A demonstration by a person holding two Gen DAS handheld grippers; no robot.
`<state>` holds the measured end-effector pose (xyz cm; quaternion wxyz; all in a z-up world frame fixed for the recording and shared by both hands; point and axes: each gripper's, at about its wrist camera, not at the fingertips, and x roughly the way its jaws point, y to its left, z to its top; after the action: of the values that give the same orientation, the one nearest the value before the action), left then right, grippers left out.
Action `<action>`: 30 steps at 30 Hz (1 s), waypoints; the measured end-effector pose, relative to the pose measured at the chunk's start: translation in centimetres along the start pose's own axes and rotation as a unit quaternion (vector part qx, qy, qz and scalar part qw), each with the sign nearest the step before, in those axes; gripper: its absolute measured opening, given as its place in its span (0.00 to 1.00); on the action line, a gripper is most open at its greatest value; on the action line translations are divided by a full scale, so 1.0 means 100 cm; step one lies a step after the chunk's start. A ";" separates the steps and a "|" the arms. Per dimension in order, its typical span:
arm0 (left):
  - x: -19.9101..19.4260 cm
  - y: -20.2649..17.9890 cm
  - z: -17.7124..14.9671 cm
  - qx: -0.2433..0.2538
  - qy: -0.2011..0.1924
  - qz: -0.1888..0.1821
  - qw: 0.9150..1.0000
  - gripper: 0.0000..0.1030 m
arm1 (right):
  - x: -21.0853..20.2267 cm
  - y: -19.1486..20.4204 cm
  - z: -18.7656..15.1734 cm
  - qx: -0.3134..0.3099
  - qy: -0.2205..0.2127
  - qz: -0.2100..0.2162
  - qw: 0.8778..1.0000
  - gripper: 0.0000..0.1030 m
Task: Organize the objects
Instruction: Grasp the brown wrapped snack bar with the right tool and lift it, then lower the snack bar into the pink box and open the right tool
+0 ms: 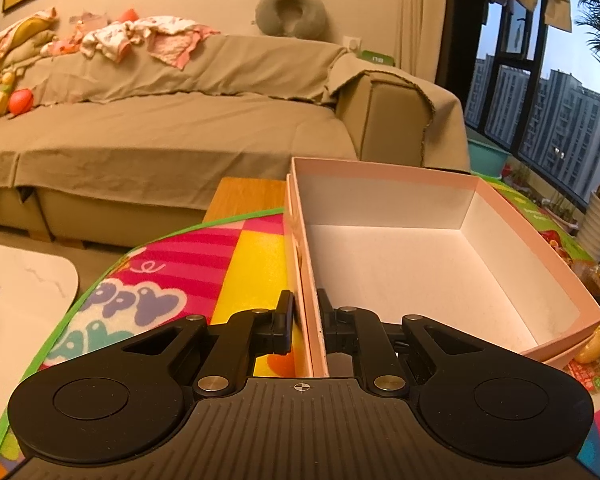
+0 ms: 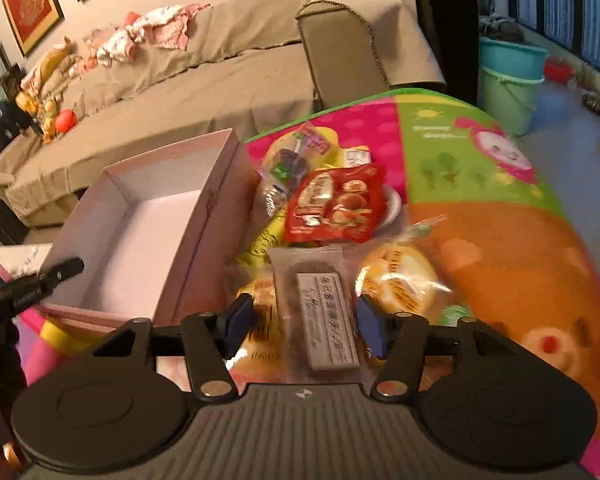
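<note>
1. Fingers first: the left gripper (image 1: pixel 305 322) has its fingers clenched on the near wall of the pink box (image 1: pixel 456 178), one finger outside the wall and one inside, so it's basically pinning the box in place.

2. Right gripper (image 2: pixel 305 322) is a different story. Its blue-padded fingers (image 2: pixel 236 320) stand apart on either side of a clear packet with a white label (image 2: pixel 326 320). The pads look just beside the packet's edges, not pressing on it, so call it released, lined up for a grab but not holding yet. The view is a bit blurry, so contact is hard to rule out completely.

3. Moving outward: the snack pile sits just right of the box on the colourful play mat (image 2: pixel 500 248) that covers the surface. There's a red snack bag (image 2: pixel 334 204), a yellow bun in clear wrap (image 2: pixel 404 276), another yellowish wrapped one (image 2: pixel 260 312) partly under the labelled packet, and a clear bag with dark stuff (image 2: pixel 288 160) farther back.

4. Progress check: the box is totally empty in both views, bare white floor. So nothing's been sorted into it as far as the pictures show. Looks like the very start, with every snack left to go.

5. Likely step in hand: closing on the labelled packet, then carrying it left over the box wall.

6. Background: sofa (image 1: pixel 180 120) with laundry on it, not part of the job.
</note>
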<state>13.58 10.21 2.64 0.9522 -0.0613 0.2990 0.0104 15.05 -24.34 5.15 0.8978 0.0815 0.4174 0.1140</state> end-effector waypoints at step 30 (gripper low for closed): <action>0.000 0.001 -0.002 -0.011 0.004 -0.003 1.000 0.14 | 0.055 0.177 0.092 -0.015 0.001 0.125 0.992 0.16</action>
<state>13.46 10.33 2.50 0.9503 -0.0729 0.3024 0.0110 23.09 -6.32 11.27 0.8774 0.1194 0.4028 0.2316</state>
